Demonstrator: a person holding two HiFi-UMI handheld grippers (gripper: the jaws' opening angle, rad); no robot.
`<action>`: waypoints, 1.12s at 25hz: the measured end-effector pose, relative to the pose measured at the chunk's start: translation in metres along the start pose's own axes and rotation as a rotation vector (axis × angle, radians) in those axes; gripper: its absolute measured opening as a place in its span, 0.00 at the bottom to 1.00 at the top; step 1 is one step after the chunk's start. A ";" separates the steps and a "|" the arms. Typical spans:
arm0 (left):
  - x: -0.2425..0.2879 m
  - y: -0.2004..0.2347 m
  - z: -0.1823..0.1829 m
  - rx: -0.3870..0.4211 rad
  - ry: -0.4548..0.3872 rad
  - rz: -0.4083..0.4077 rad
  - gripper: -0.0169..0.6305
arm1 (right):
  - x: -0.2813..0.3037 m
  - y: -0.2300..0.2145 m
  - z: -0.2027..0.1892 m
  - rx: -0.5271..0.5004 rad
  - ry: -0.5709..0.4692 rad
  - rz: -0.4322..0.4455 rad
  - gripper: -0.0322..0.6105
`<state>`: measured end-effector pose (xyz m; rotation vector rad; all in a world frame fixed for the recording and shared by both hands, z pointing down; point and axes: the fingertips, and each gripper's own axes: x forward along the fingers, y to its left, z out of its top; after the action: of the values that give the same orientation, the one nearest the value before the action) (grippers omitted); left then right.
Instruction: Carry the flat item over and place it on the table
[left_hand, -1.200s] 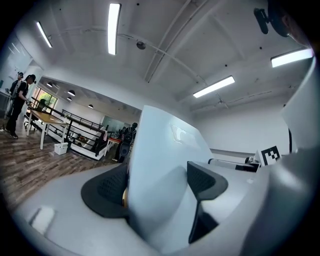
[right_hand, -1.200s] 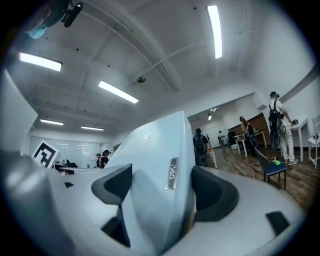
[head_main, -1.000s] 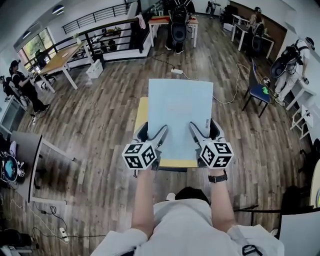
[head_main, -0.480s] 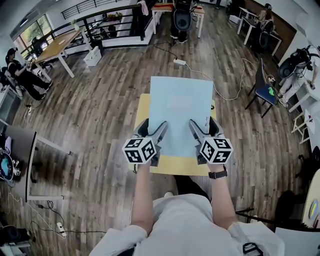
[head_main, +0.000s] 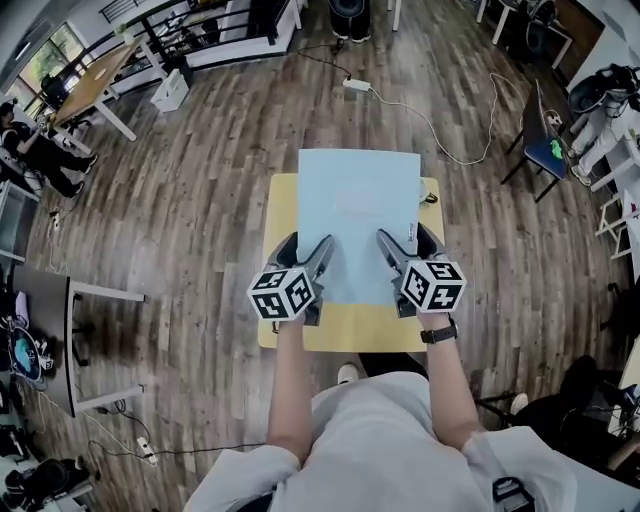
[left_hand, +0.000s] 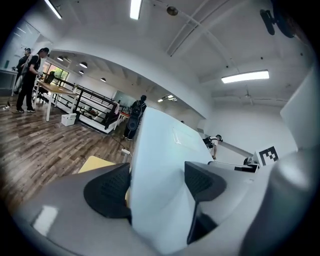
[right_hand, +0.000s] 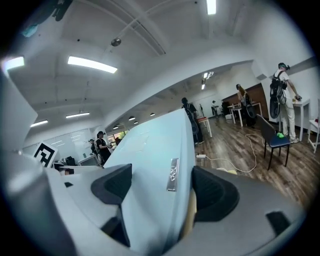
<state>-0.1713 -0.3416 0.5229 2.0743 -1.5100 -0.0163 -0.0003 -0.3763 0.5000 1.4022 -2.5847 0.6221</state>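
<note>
Item: a pale blue flat item (head_main: 358, 215) was held over the yellow worktop (head_main: 345, 330), its far end reaching past the worktop's far edge; whether it touched the surface could not be told.
Left tool: the left tool (head_main: 305, 250) sat at the item's near left edge. Its jaws were closing with that edge between them, one dark pad on either face.
Right tool: the right tool (head_main: 405, 240) was clamped on the near right edge, a pad against each face of the item.
Tag: a small metal tag (right_hand: 173, 175) lay on the item's face just beside the right tool's pad.
Surroundings: a wooden floor (head_main: 200, 200) lay all round the worktop, and a white power strip (head_main: 356, 85) with its cable lay on it beyond the far end.
</note>
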 end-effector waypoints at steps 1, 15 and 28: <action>0.005 0.005 -0.004 -0.006 0.013 0.008 0.57 | 0.006 -0.003 -0.005 0.007 0.012 0.000 0.58; 0.053 0.065 -0.078 -0.107 0.184 0.103 0.56 | 0.072 -0.043 -0.095 0.098 0.219 -0.005 0.58; 0.066 0.092 -0.156 -0.178 0.318 0.166 0.56 | 0.085 -0.066 -0.177 0.162 0.376 -0.028 0.58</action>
<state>-0.1761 -0.3505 0.7158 1.7142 -1.4215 0.2237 -0.0067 -0.3999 0.7055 1.2201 -2.2577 1.0030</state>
